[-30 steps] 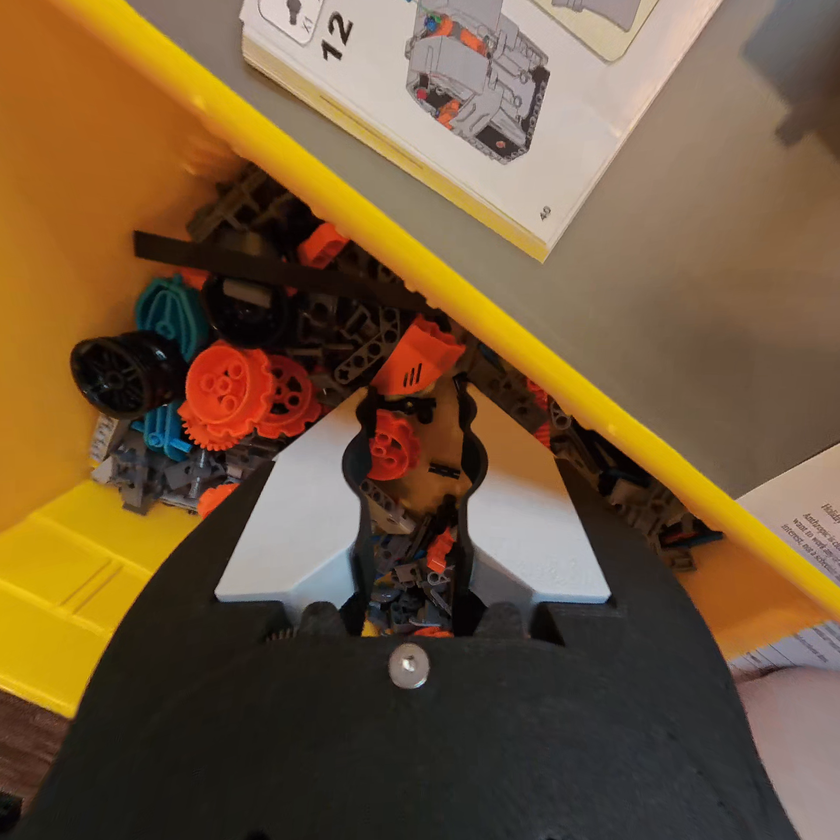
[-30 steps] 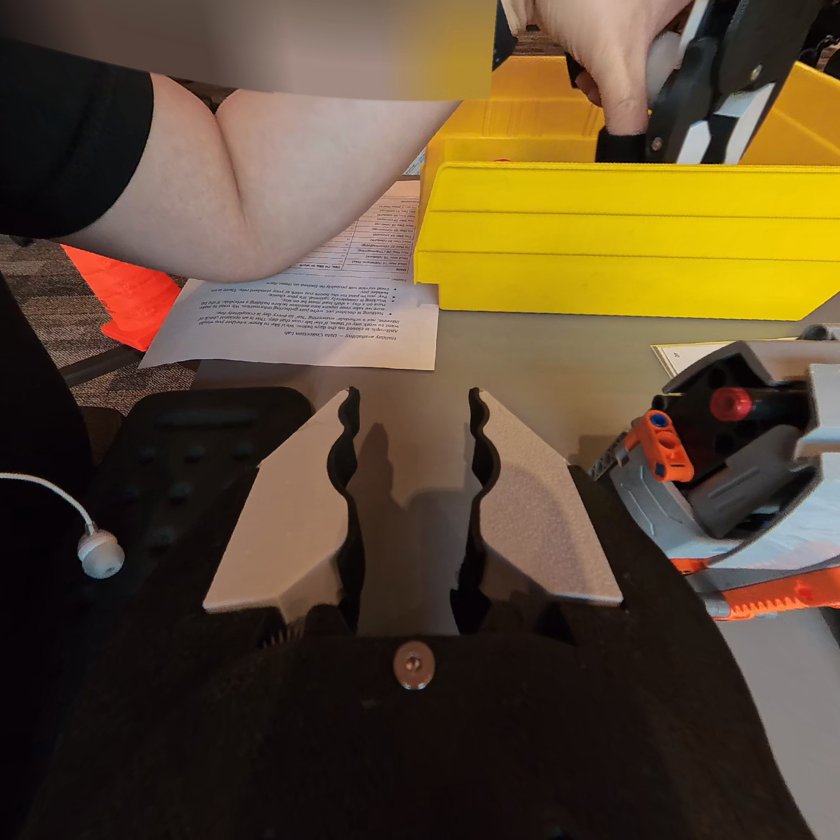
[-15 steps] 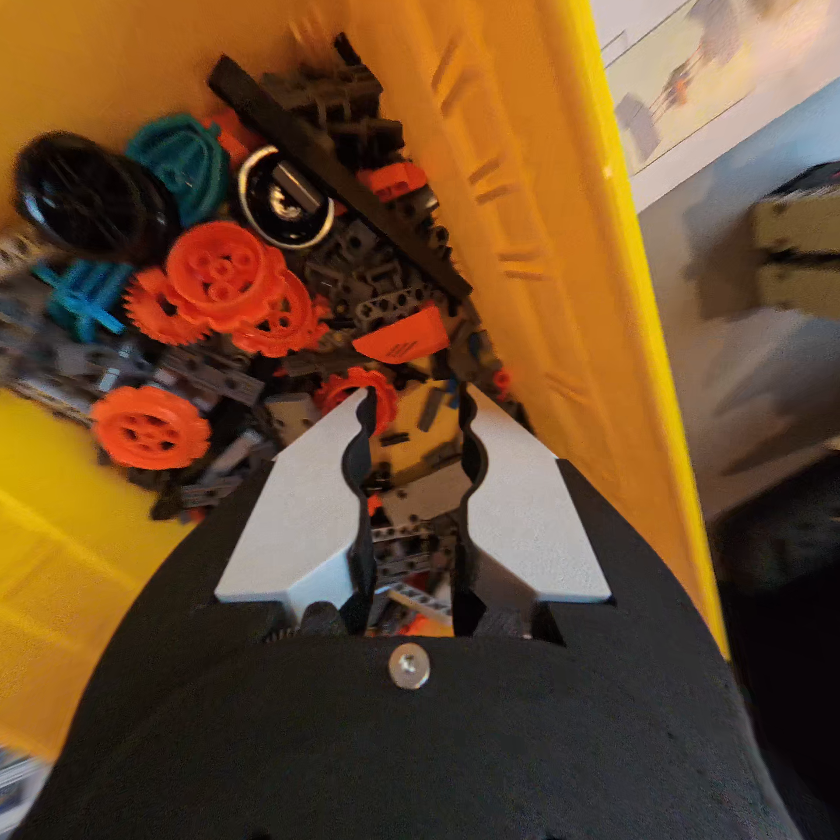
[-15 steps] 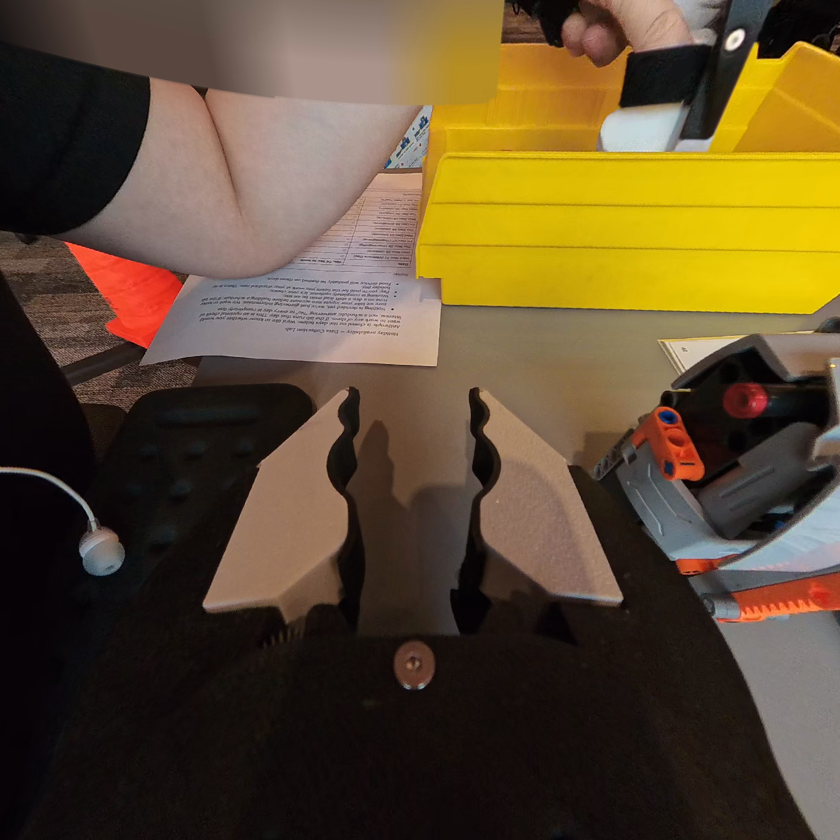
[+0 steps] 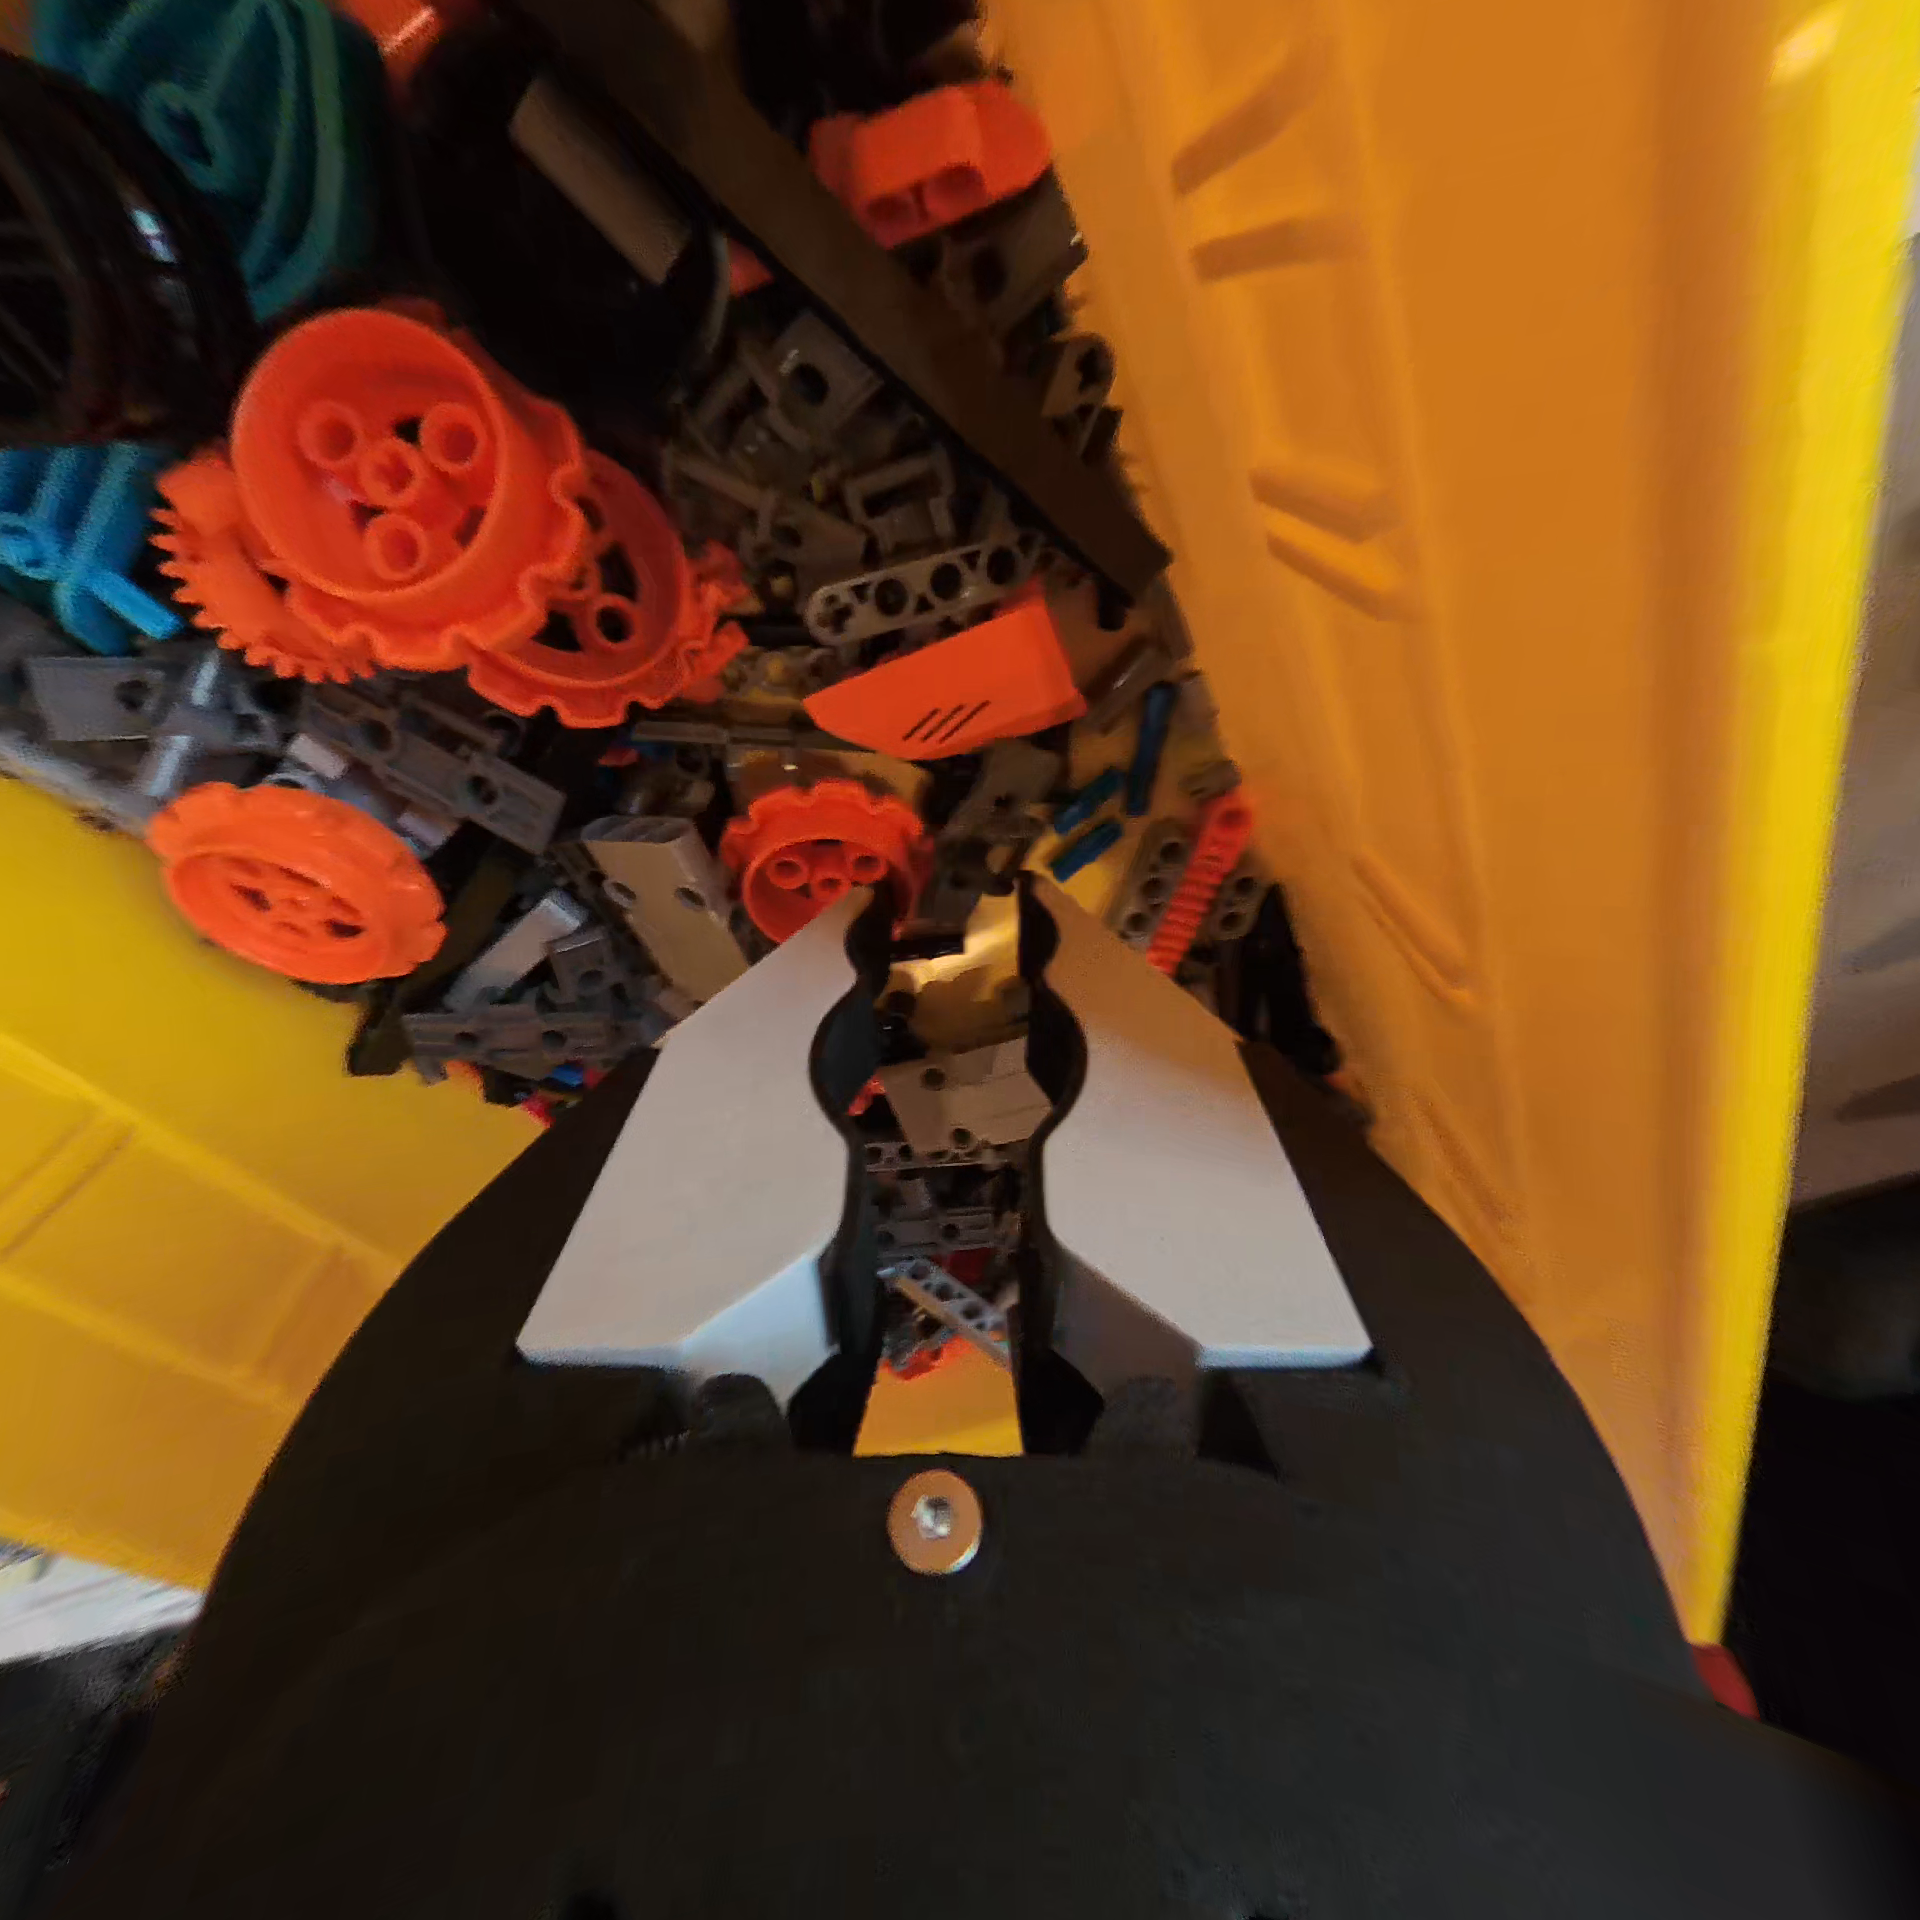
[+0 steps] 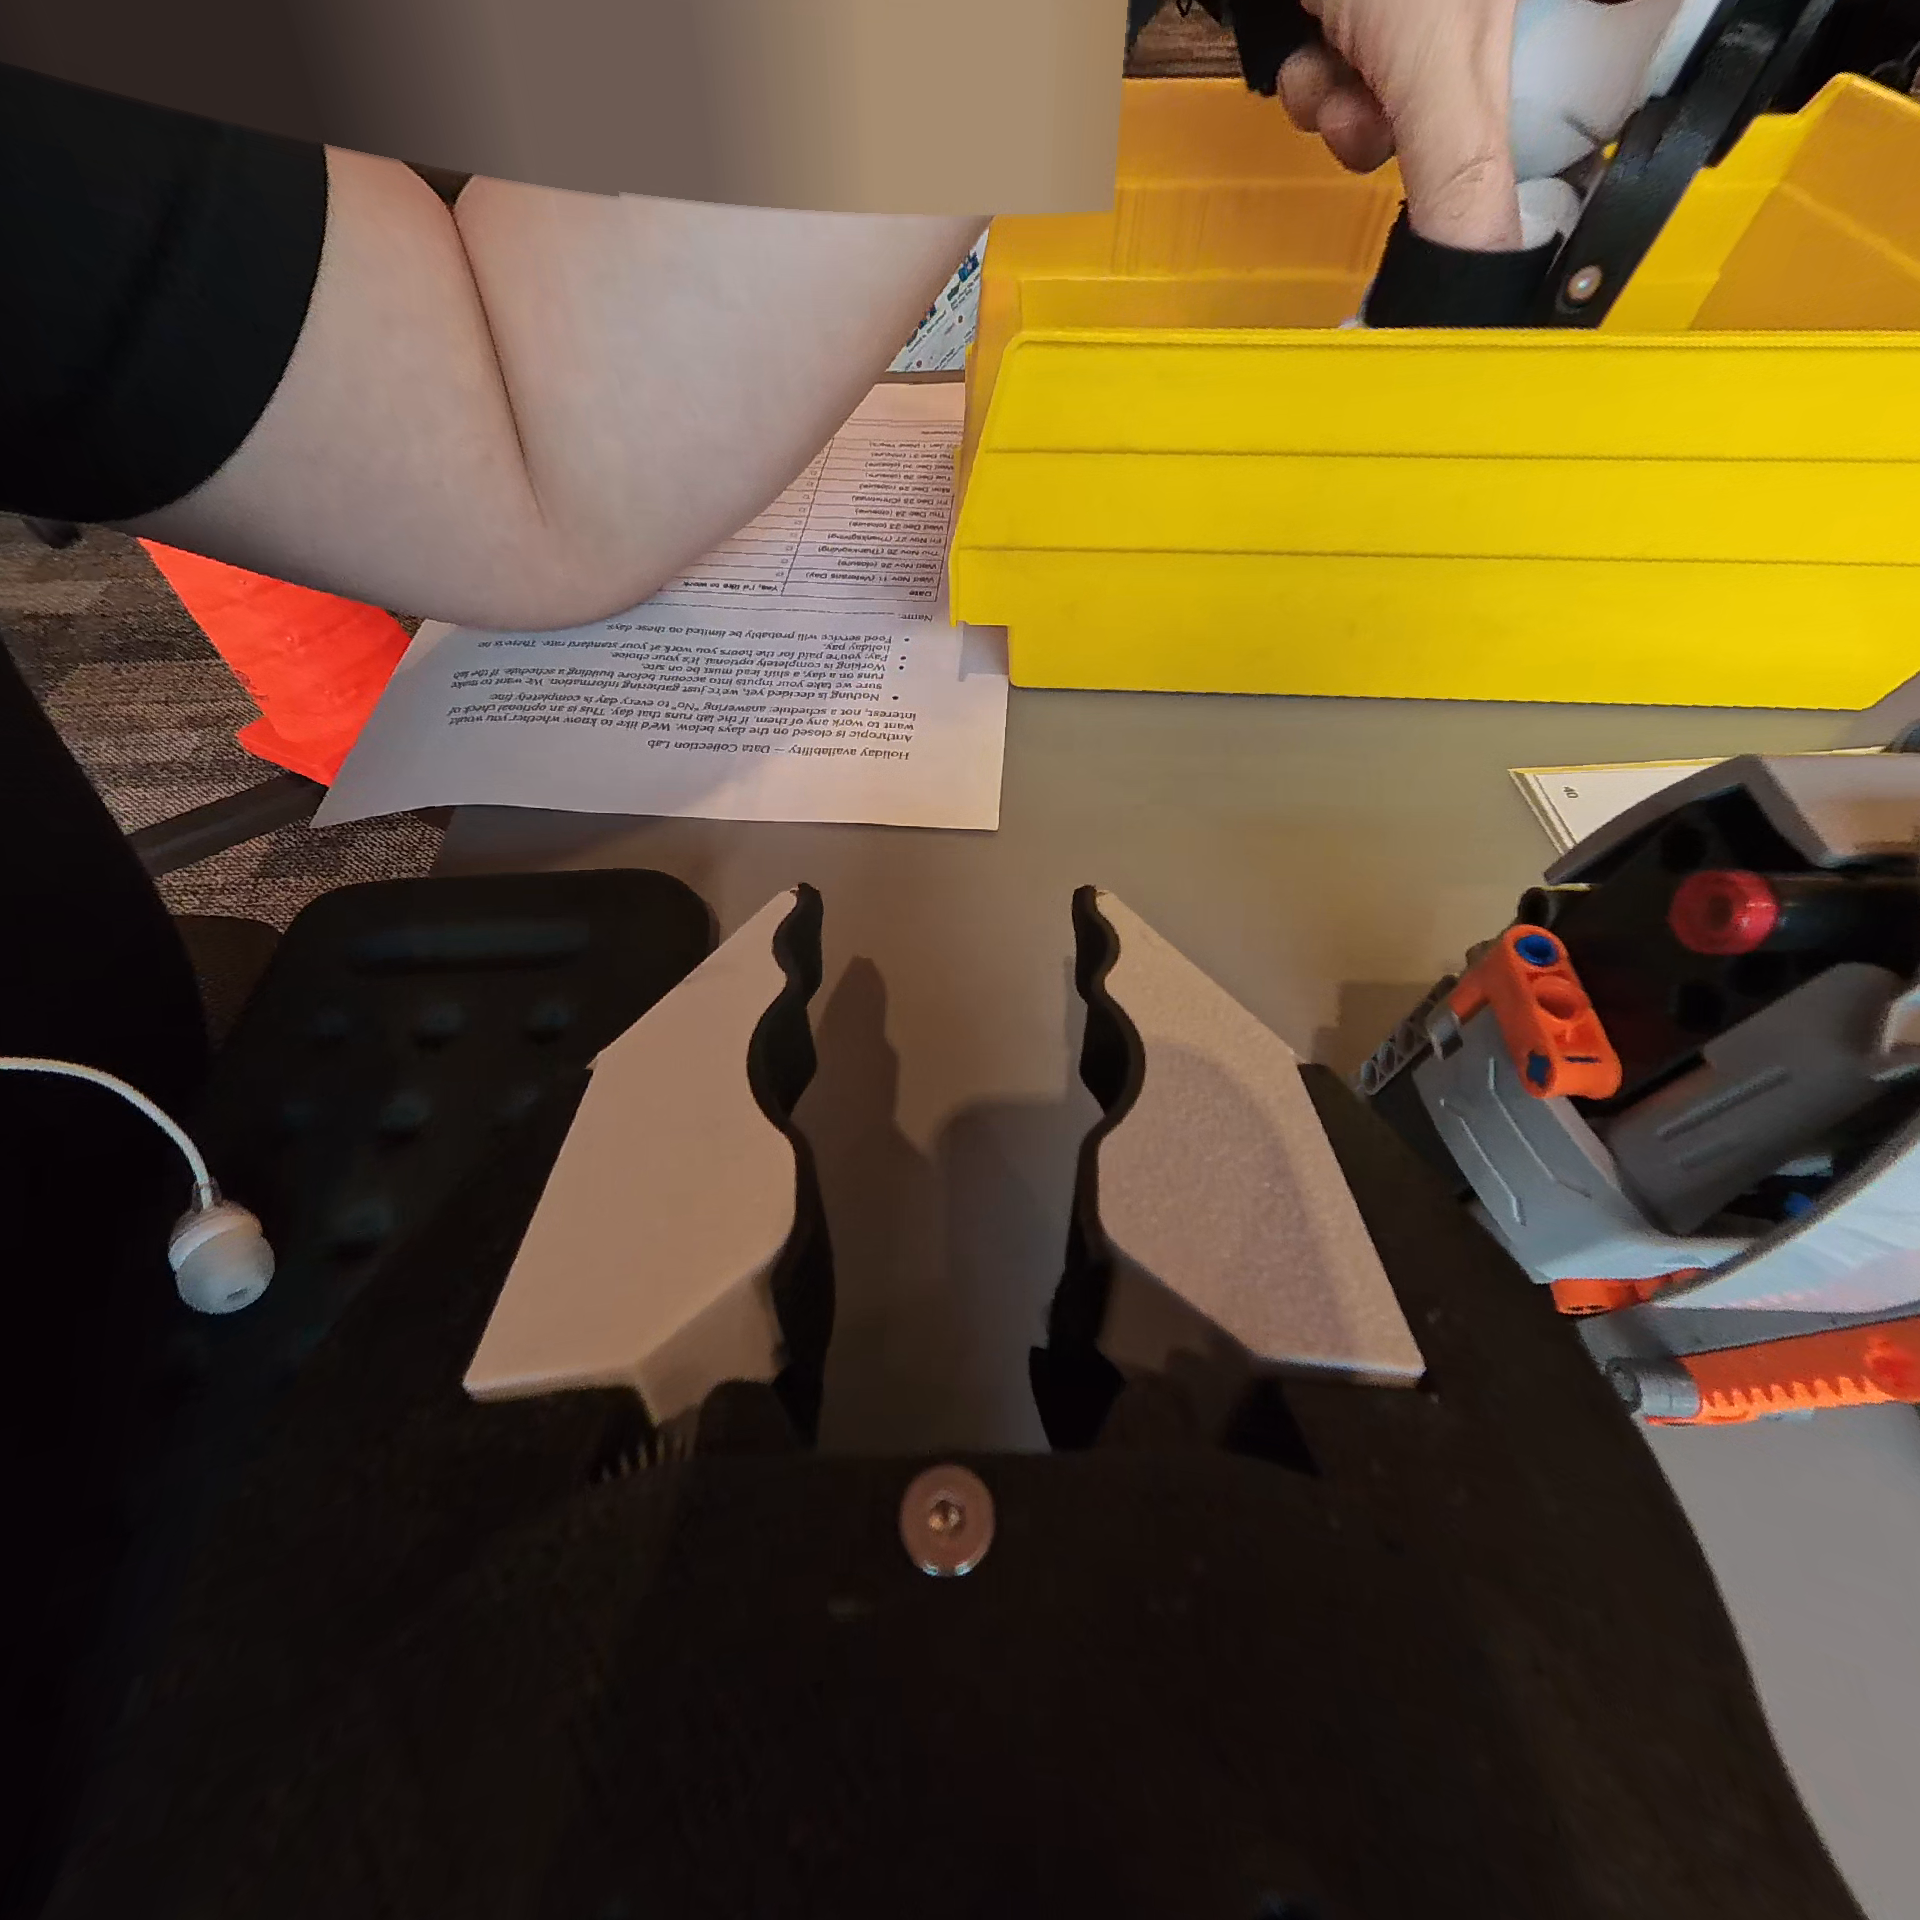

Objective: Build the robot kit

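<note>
The left gripper (image 5: 951, 914), jaws parted and grasping nothing, dips into the yellow bin (image 5: 1455, 623) over loose building pieces, its tips beside a small orange wheel (image 5: 821, 862). The right gripper (image 6: 945, 904) hovers released above the grey table (image 6: 1195, 769), with a grey-and-orange model (image 6: 1662, 1091) at right of frame.

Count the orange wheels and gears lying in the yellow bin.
5 visible: a hub upper left, a toothed gear behind it, a ring beside it, one lower left, one at the left claw. More may be buried.
</note>
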Demonstrator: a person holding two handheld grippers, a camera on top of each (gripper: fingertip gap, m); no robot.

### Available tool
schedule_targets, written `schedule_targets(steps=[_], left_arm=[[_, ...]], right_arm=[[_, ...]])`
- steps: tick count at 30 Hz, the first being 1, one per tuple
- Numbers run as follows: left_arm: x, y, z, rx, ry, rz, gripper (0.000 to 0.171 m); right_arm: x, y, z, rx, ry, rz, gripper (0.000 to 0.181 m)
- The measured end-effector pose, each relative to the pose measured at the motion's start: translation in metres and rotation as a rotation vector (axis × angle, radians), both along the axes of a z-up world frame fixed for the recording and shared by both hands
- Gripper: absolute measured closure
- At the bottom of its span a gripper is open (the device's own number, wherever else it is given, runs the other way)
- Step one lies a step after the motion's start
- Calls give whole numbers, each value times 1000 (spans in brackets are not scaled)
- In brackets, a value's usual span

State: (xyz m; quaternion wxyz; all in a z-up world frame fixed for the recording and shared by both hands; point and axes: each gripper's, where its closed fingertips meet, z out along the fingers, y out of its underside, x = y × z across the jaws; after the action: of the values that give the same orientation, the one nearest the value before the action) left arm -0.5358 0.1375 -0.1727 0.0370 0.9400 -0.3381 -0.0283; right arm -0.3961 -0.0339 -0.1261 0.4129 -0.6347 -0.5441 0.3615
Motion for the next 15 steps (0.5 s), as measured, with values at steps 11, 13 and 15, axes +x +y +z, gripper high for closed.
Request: schedule_targets(steps=[11, 13, 15], left_arm=[[14, -20, 20, -37, -122, 45, 132], [17, -26, 18, -59, -114, 27, 132], [20, -33, 12, -108, -111, 19, 125]], right_arm=[[-1, -1, -2, -7, -3, 5, 134], [-1, -1, -3, -9, -6, 6, 134], [-1, -2, -3, -7, -9, 8, 134]])
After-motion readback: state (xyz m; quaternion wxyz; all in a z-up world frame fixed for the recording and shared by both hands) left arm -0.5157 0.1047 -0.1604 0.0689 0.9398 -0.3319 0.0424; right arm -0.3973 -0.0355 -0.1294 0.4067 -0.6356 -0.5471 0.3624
